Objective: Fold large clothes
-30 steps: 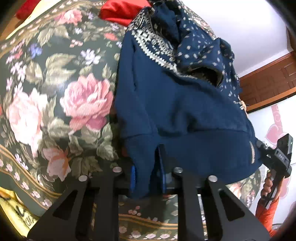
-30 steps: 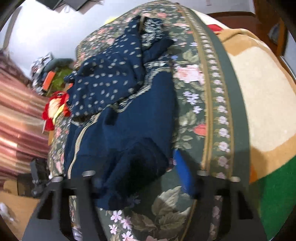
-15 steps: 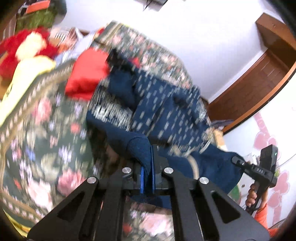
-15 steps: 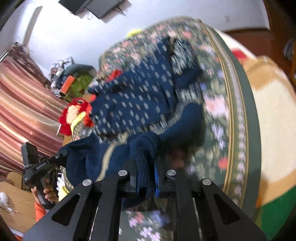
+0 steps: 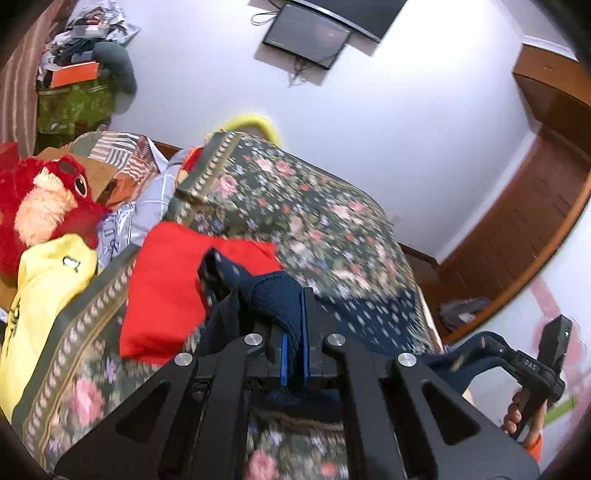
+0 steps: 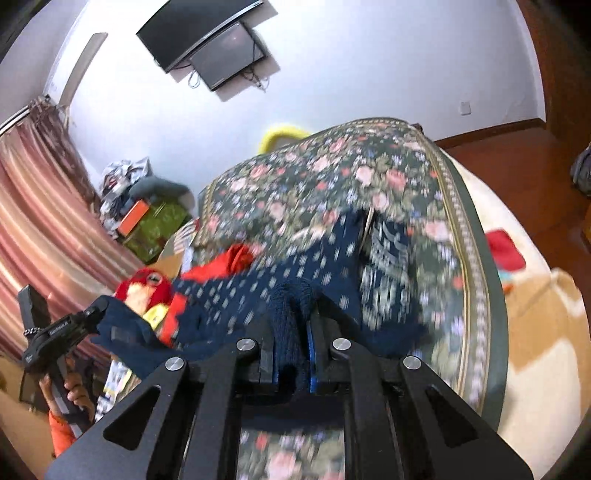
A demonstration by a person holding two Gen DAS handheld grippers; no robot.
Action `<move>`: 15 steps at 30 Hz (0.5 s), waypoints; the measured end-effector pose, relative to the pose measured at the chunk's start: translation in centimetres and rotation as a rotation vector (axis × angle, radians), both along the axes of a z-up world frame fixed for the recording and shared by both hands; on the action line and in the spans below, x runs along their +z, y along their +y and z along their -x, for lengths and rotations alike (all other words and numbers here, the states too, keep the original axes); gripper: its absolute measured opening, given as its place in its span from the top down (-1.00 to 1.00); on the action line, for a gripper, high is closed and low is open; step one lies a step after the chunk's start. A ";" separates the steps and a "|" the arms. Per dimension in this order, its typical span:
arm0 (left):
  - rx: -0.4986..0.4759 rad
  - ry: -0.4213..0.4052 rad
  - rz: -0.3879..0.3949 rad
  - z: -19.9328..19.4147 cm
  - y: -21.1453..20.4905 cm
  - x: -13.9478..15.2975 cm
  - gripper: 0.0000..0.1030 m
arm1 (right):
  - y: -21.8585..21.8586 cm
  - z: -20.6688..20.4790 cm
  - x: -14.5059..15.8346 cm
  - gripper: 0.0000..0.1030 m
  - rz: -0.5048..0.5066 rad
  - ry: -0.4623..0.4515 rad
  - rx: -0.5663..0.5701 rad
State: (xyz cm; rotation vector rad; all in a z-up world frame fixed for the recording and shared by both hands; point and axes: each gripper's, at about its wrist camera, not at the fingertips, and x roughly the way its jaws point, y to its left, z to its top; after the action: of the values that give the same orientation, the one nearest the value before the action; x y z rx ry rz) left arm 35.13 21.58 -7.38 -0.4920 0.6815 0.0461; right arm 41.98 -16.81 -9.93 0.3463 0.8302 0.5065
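A navy blue sweater [image 5: 373,317] with white dots and a patterned band lies on the floral bedspread [image 5: 303,206], its near hem lifted. My left gripper [image 5: 292,314] is shut on the ribbed hem. My right gripper [image 6: 293,317] is shut on another part of the hem [image 6: 291,295]. The sweater [image 6: 258,291] stretches between the two grippers and trails onto the bed. The right gripper shows at the right edge of the left wrist view [image 5: 532,369]; the left gripper shows at the left of the right wrist view [image 6: 59,332].
A red garment [image 5: 177,288] lies on the bed next to the sweater. A yellow garment [image 5: 40,288], a red plush toy [image 5: 44,203] and a cluttered corner [image 6: 147,218] are to the left. A TV [image 5: 314,33] hangs on the far wall.
Both grippers closed on the sweater's hem and lifted it off the bed. The views tilted up from the bedspread to the far wall.
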 end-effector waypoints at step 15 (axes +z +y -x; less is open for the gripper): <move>0.092 0.262 -0.104 -11.1 2.9 -12.9 0.83 | 2.4 -12.9 -9.5 0.82 0.093 0.154 -0.061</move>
State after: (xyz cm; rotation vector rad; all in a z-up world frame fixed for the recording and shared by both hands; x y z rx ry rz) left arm 46.23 24.46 -20.26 -0.4201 0.9074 0.2347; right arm 54.84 -14.44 -19.40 0.3265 0.9864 0.3863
